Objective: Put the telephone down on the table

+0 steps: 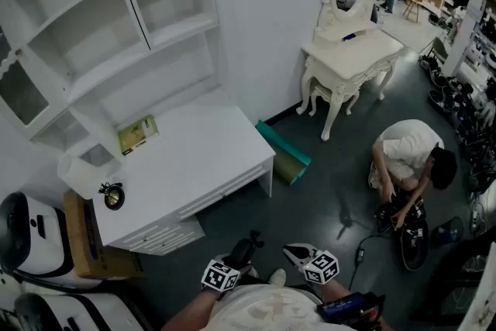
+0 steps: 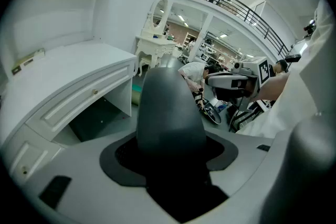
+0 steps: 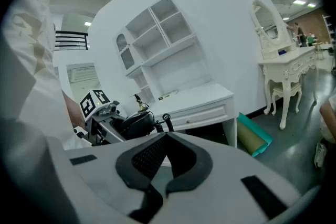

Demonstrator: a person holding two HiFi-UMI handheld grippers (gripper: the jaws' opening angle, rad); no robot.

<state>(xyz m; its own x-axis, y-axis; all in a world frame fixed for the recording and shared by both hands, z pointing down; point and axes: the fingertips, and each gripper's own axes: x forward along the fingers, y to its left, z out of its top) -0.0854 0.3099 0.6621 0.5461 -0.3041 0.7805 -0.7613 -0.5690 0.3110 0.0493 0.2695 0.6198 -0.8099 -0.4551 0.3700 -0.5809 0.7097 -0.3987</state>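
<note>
A black telephone handset (image 1: 242, 250) with a coiled cord (image 3: 165, 120) sits between the jaws of my left gripper (image 1: 232, 263), low in the head view. It hangs in front of the white desk (image 1: 194, 159), above the floor. In the left gripper view the handset (image 2: 168, 107) fills the middle, with the left gripper (image 2: 168, 165) shut on it at a wide spread. The right gripper view shows the handset (image 3: 134, 123) held beside the desk (image 3: 199, 99). My right gripper (image 1: 304, 252) stays just right of the left one, and its jaws (image 3: 164, 165) are together with nothing between them.
On the desk lie a green book (image 1: 138, 134) and a small black and gold ornament (image 1: 113, 196); shelves rise behind it. A green roll (image 1: 283, 155) lies by the desk's right end. A person (image 1: 407, 159) crouches on the floor right; a white dressing table (image 1: 353, 50) stands behind.
</note>
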